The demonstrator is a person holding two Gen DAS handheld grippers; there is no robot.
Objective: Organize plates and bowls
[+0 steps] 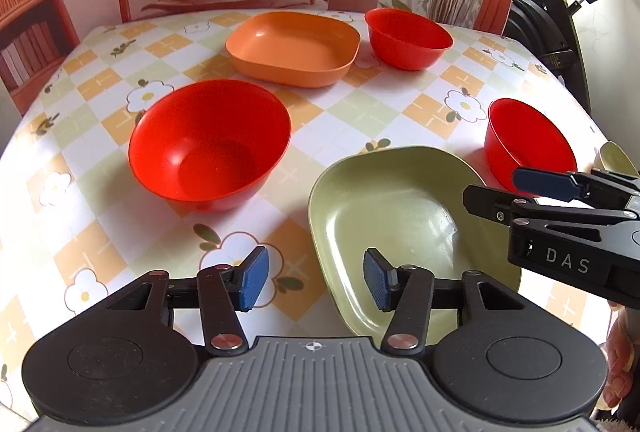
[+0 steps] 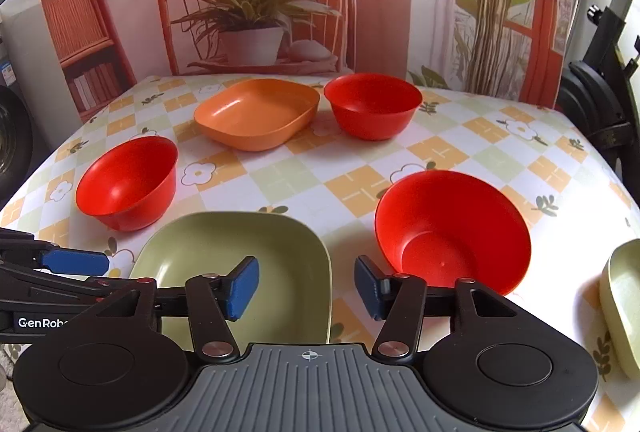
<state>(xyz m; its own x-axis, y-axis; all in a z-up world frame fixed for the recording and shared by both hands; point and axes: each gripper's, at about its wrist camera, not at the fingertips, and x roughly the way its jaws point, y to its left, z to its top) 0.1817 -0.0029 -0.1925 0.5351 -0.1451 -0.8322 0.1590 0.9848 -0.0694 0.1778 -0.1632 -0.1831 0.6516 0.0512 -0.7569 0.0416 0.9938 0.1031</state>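
Left tongs (image 1: 312,282): your blue pads stand apart with nothing between them, low centre of the left wrist view.
Right tongs (image 2: 306,288): also spread and empty, low centre of the right wrist view.
Nearest dish: the pale green squarish plastic plate (image 1: 400,220) lies just ahead of both tongs; its near rim passes between your left pads, slightly right of centre.
Red bowls: the large red round plastic bowl (image 1: 210,144) sits left of centre in the left view; two more red bowls sit at upper right (image 1: 406,36) and far right (image 1: 528,144).
Orange dish: the orange squarish plastic plate (image 1: 294,46) lies at upper centre, well beyond the green one.
Second green dish: a rim shows at the right edge (image 2: 624,308).
Tabletop (image 1: 100,80): checked floral cloth.
Judgement: your left tongs are better lined up on the green plate's near rim; its longer side seems to run away from you.
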